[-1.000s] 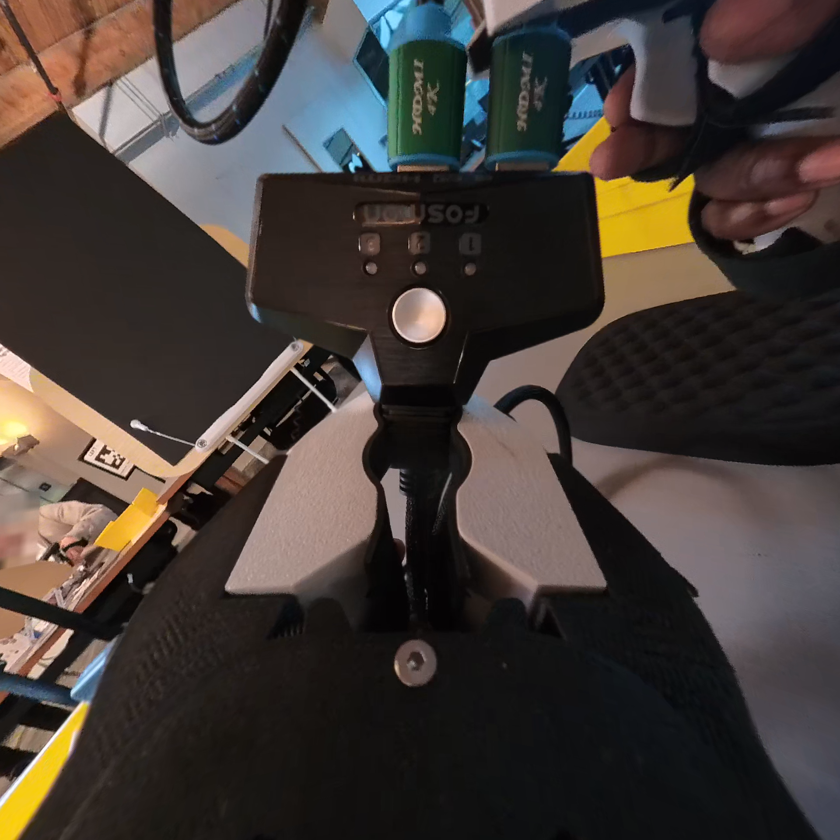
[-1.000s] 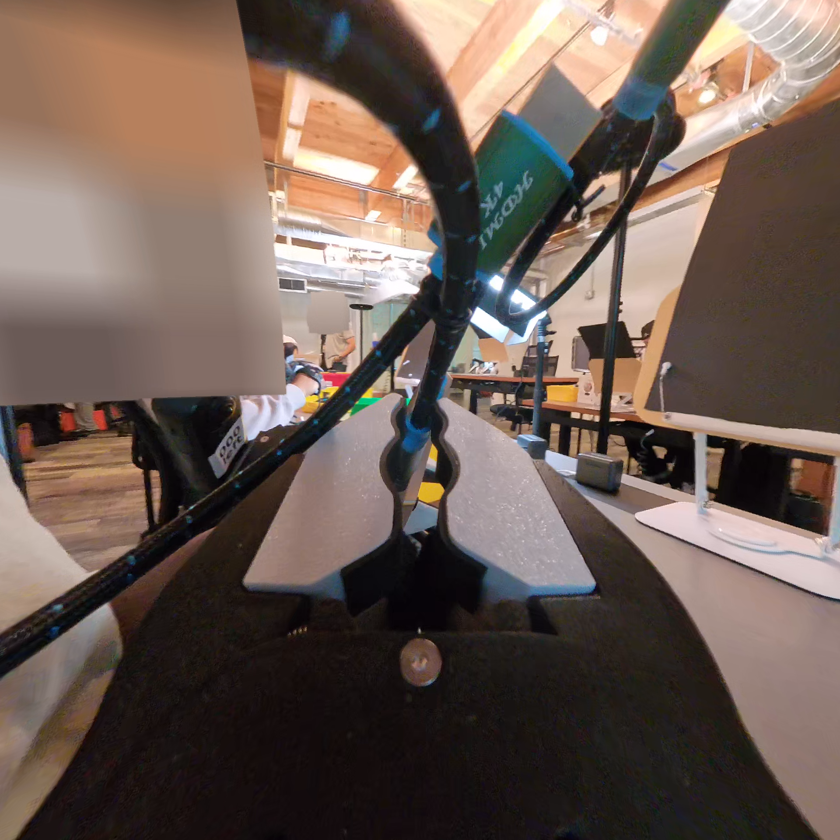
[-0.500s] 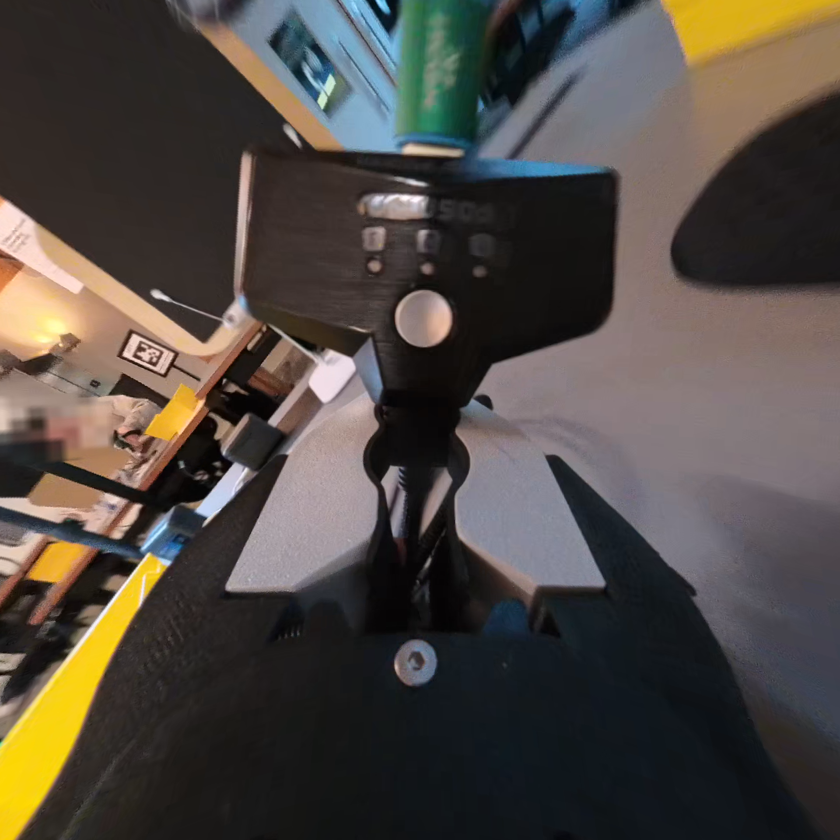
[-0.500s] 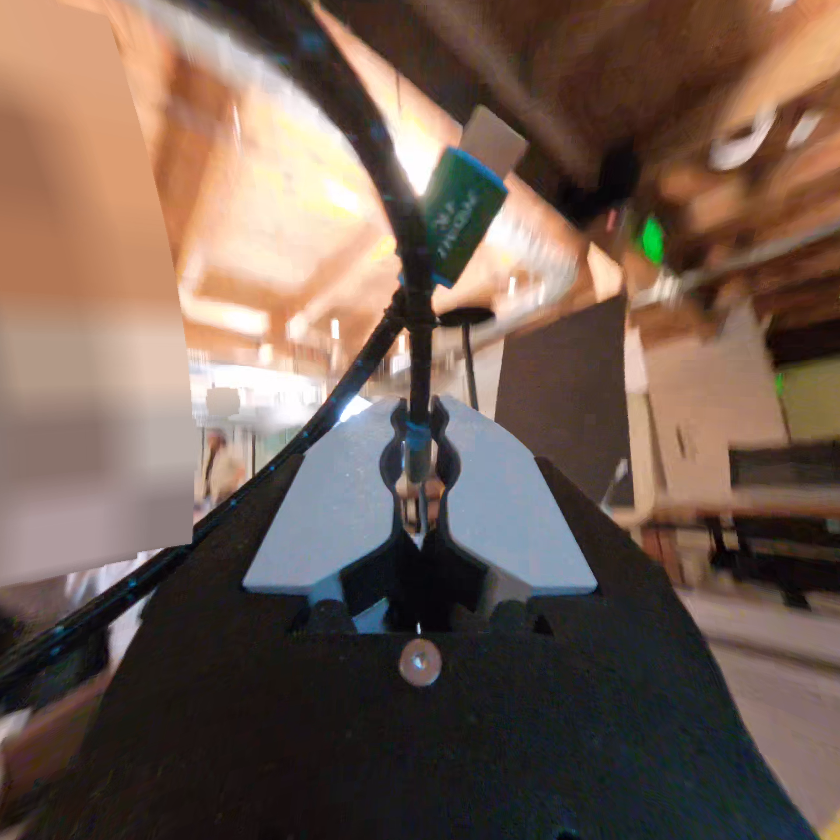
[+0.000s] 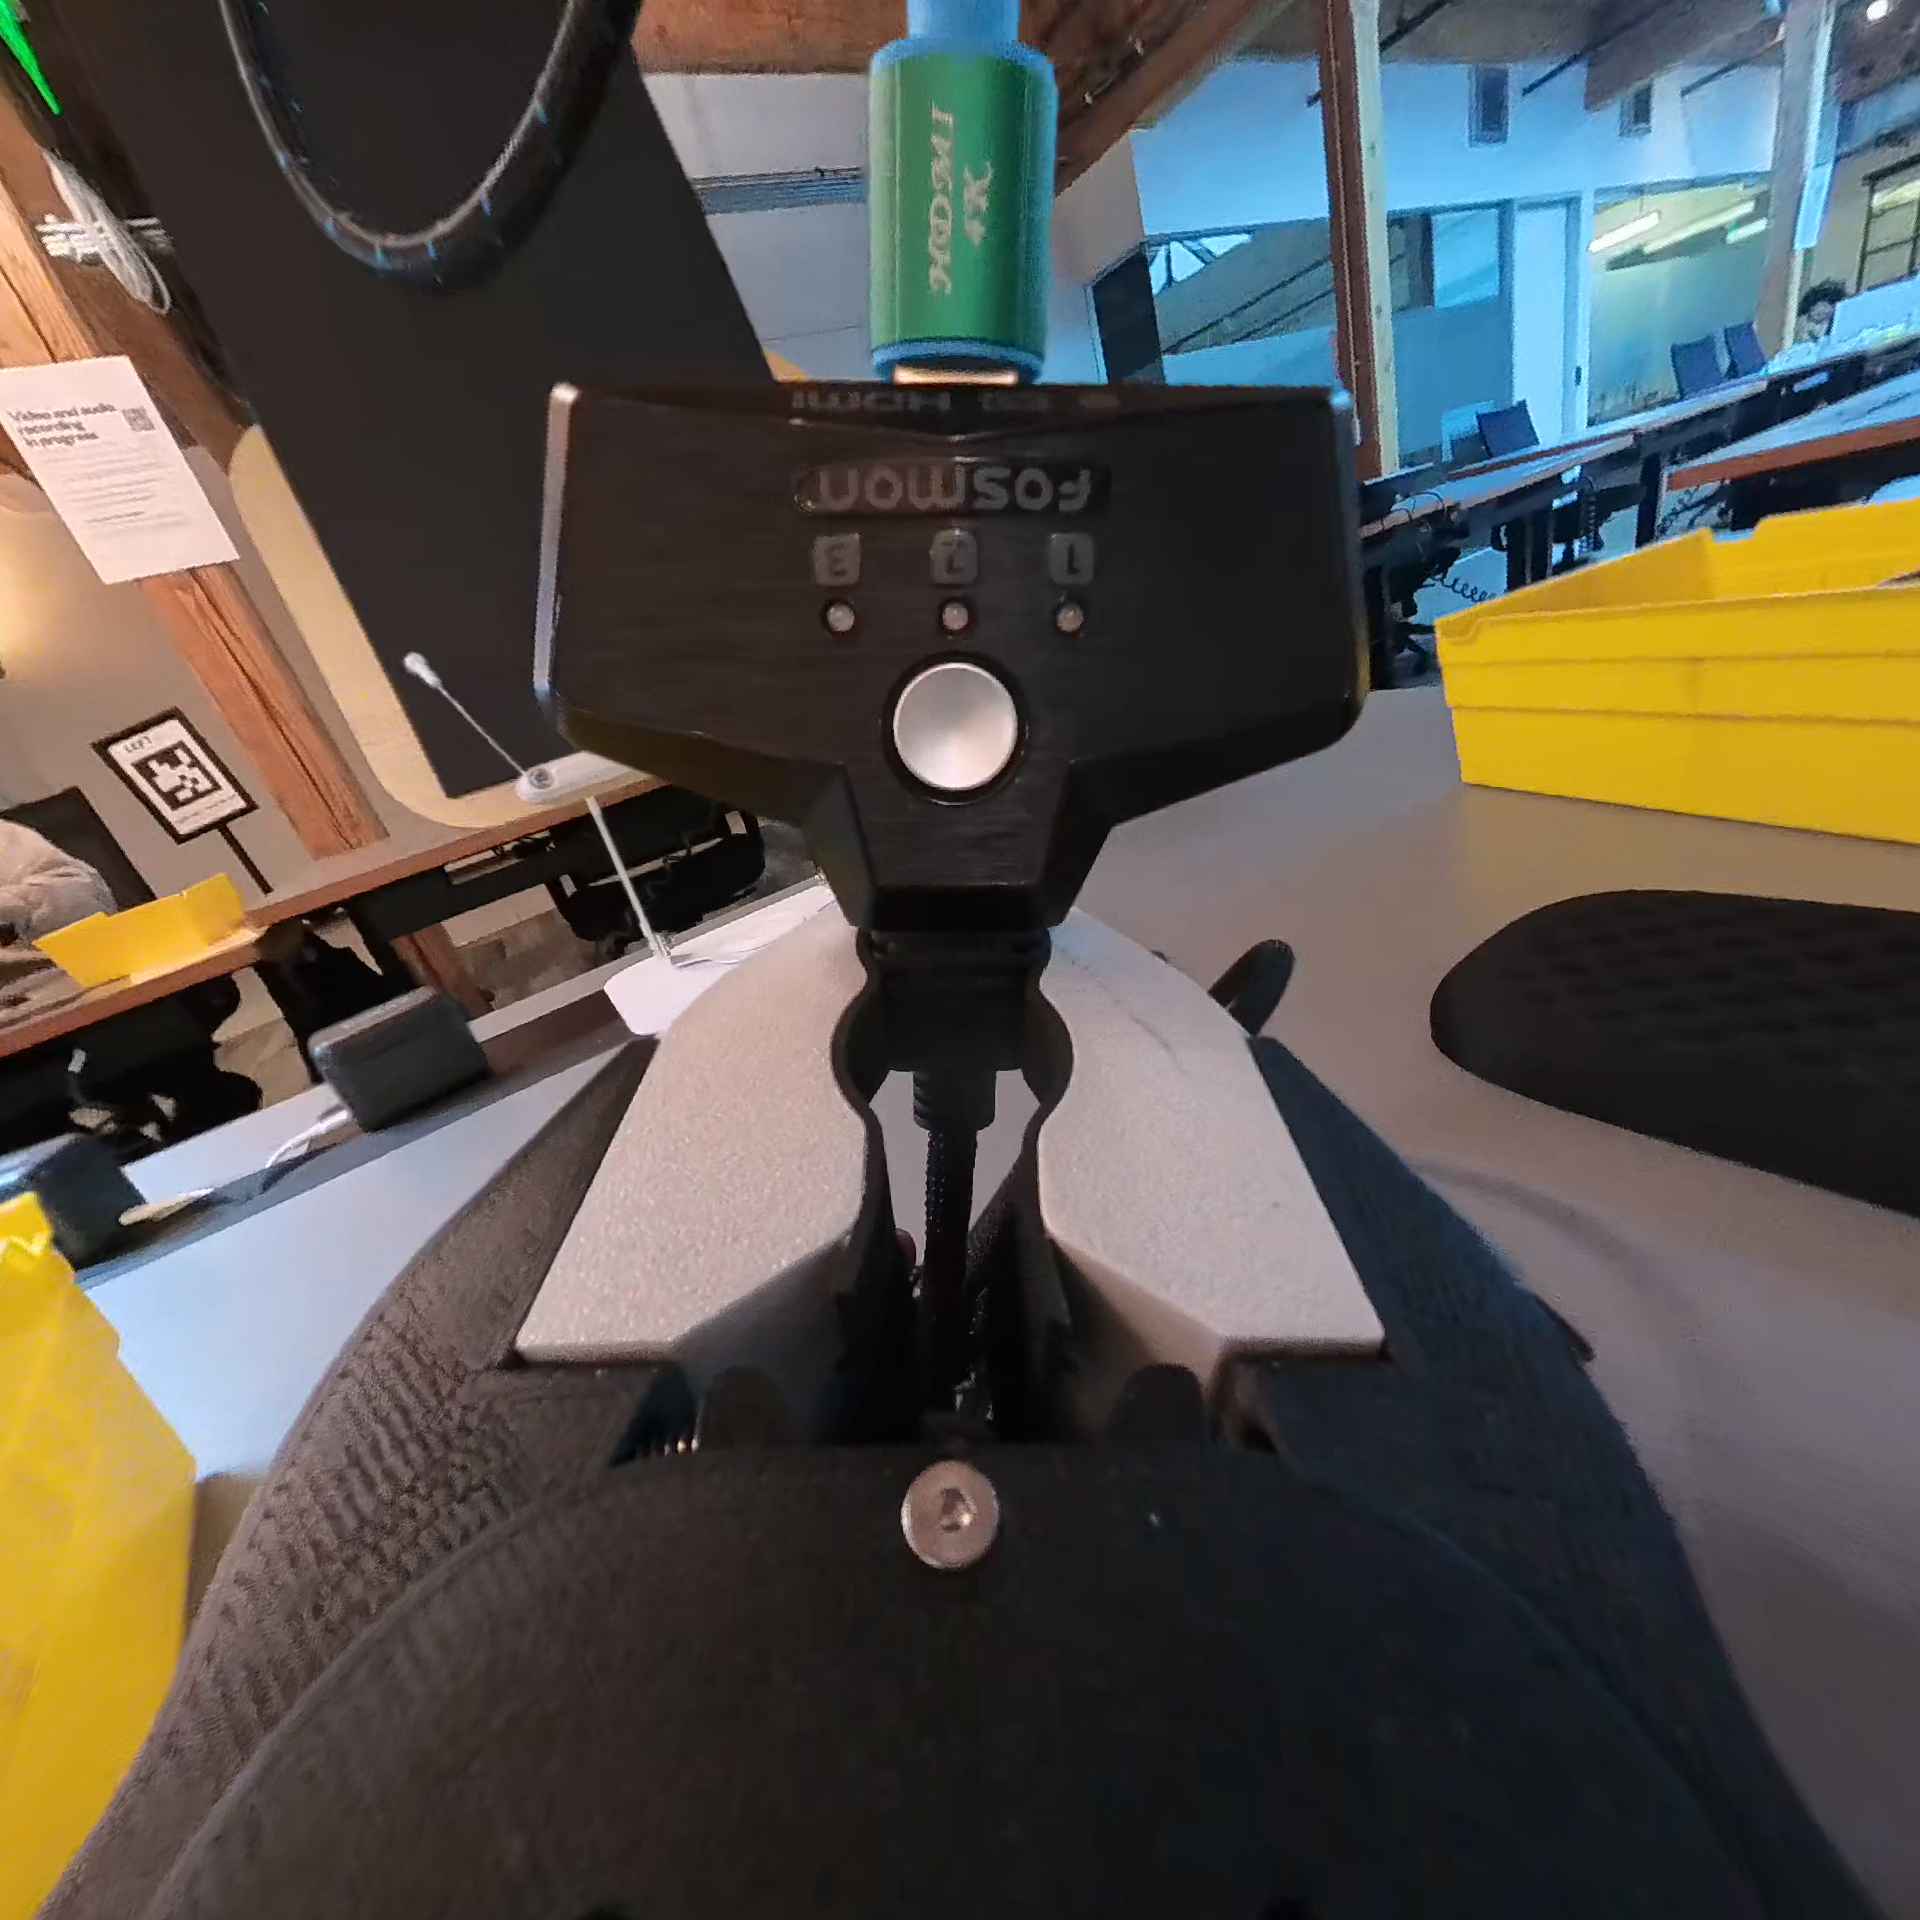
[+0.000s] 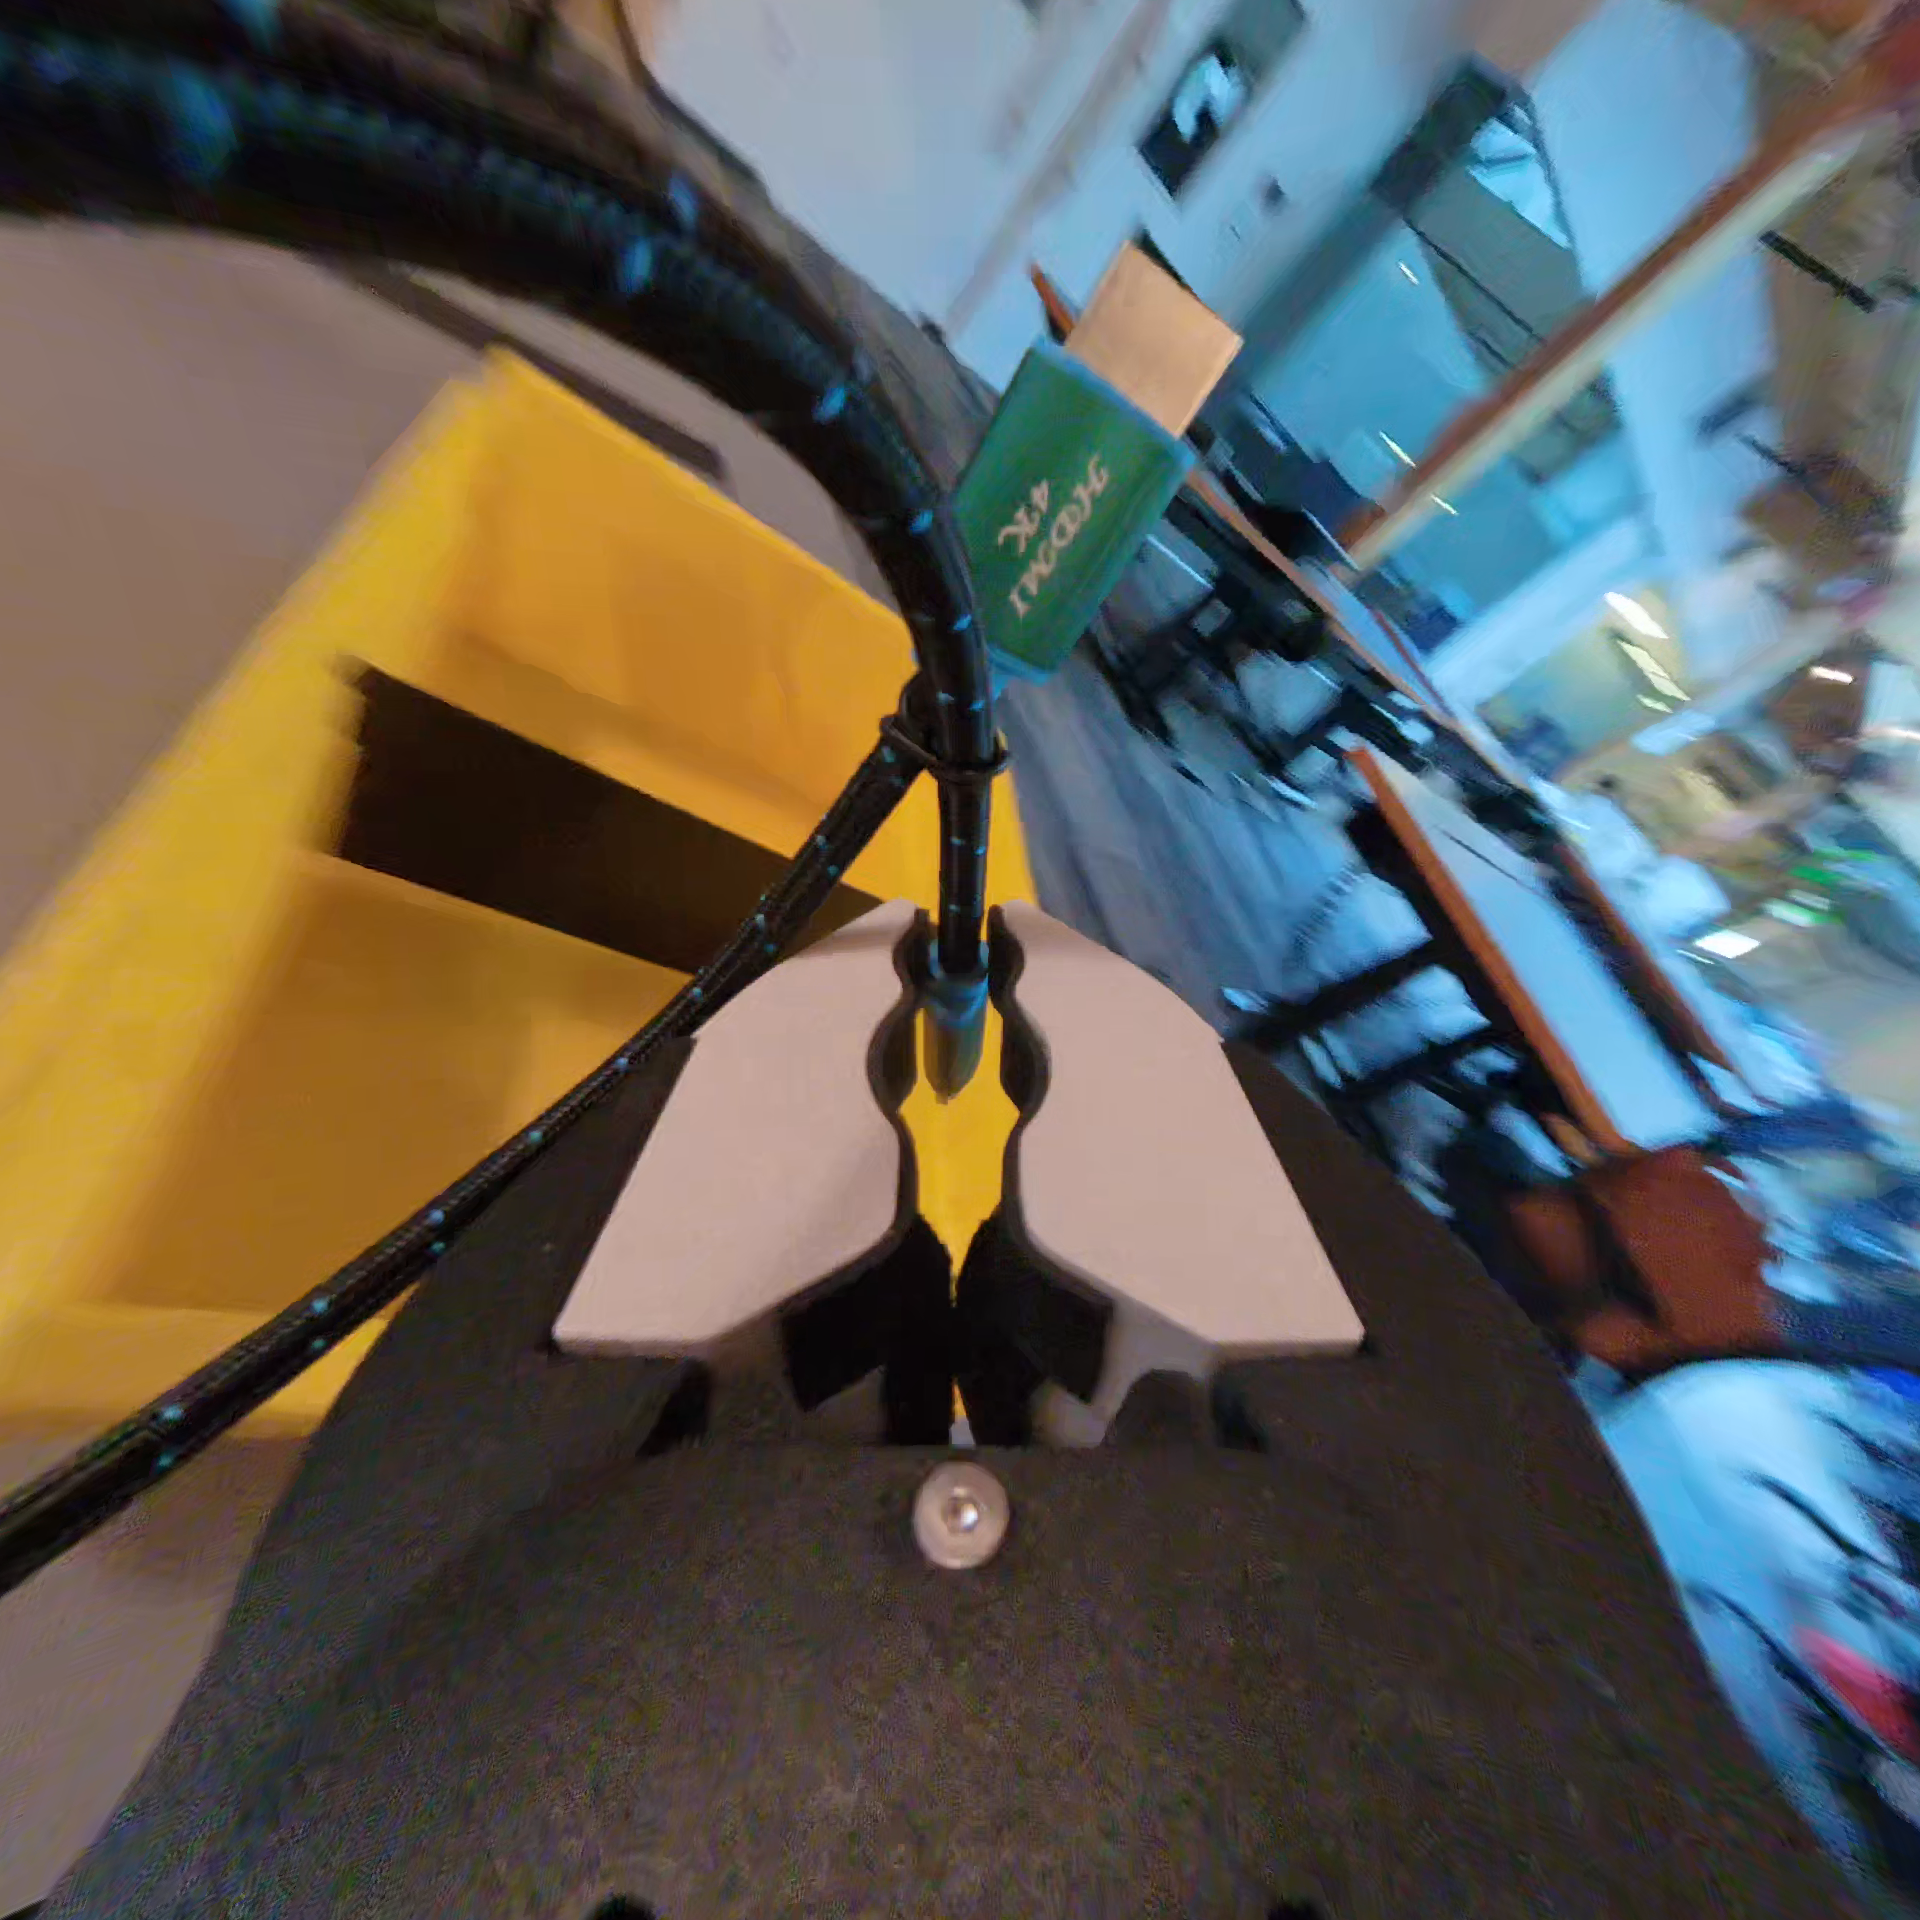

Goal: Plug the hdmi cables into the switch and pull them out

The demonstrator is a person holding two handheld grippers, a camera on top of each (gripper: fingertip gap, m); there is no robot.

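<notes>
Left gripper (image 5: 951,1023): your jaws are clamped on the neck of the switch (image 5: 951,665), where its black lead leaves the body; the switch is held off the grey table (image 5: 1403,883).

Switch ports: one green plug (image 5: 958,208) sits in the far edge, in the middle position as far as can be judged; the ports either side of it show nothing in them.

Right gripper (image 6: 958,961): your jaws are closed on the braided cable (image 6: 961,831), gripping near a small tie rather than on the plug body.

Free plug (image 6: 1070,520): green, metal tip bare and clear of any socket, hanging tilted beyond the fingertips.

Beyond: a yellow bin (image 6: 416,831) lies behind the free plug in the right wrist view; stacked yellow trays (image 5: 1683,686) stand on the table past the switch.

Step in hand: pulling out, by my reading; one cable out, one seated.

Next move: park the free cable, then take the seated plug by its green body and draw it straight along the port axis while your left grip holds firm.
</notes>
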